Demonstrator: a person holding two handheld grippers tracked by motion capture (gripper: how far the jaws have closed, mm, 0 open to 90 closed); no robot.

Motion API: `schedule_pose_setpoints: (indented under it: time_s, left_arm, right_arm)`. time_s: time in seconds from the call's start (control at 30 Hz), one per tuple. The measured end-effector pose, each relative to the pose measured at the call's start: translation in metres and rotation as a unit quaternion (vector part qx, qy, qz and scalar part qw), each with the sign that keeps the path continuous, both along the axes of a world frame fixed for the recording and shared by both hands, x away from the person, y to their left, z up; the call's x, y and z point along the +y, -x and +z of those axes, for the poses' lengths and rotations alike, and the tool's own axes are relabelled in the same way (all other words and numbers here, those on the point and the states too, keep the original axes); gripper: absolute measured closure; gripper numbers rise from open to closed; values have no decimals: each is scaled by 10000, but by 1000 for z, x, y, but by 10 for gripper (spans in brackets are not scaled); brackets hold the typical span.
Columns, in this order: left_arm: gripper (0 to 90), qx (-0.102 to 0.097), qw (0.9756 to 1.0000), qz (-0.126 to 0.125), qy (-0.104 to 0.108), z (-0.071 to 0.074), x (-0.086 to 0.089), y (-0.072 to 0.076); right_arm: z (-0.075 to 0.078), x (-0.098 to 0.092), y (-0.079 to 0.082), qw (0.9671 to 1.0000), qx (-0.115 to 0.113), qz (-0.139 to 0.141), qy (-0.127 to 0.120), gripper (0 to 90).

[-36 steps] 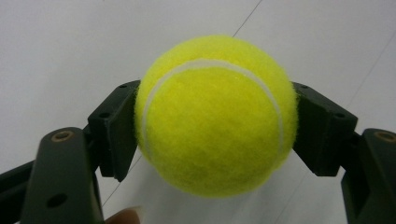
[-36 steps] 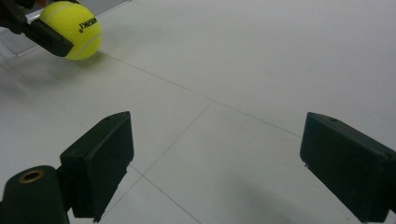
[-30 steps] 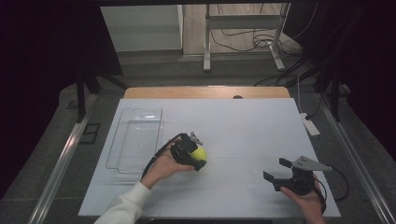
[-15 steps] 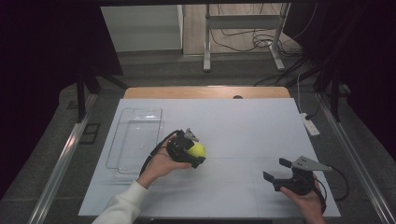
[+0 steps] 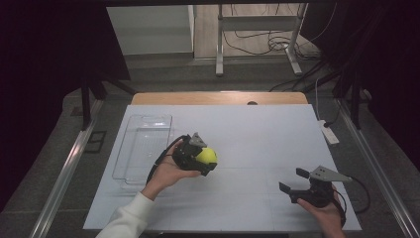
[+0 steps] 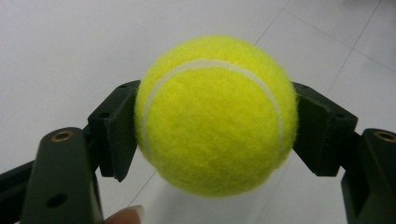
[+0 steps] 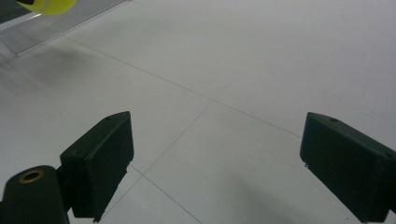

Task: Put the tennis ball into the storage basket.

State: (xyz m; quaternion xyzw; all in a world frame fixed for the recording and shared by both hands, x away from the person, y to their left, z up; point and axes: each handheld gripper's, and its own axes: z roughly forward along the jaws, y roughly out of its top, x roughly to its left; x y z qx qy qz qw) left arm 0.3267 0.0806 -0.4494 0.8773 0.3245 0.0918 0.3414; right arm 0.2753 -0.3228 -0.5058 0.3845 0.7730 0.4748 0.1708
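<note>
Yellow tennis ball (image 6: pixel 215 114) clamped between black tongs (image 6: pixel 212 135) above white table (image 6: pixel 60 51)

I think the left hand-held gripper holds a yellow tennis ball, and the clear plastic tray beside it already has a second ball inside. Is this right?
Not fully. The left hand-held gripper does hold the yellow tennis ball, but the clear plastic tray beside it has no ball inside. The high view shows this.

Lab — white table (image 5: pixel 257 129), floor cables (image 5: pixel 257 42)
</note>
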Motion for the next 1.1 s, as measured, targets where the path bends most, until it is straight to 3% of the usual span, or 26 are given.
schedule_pose_setpoints:
  time_s: [0.57, 1.1]
  left_arm:
    - [256, -284, 9989, 110, 354, 15, 12, 5]
    - [255, -610, 9959, 245, 625, 34, 26, 12]
  right_arm:
    - [0, -1, 0, 10000, 0, -23, 6, 97]
    - [0, 0, 0, 10000, 2, -19, 1, 97]
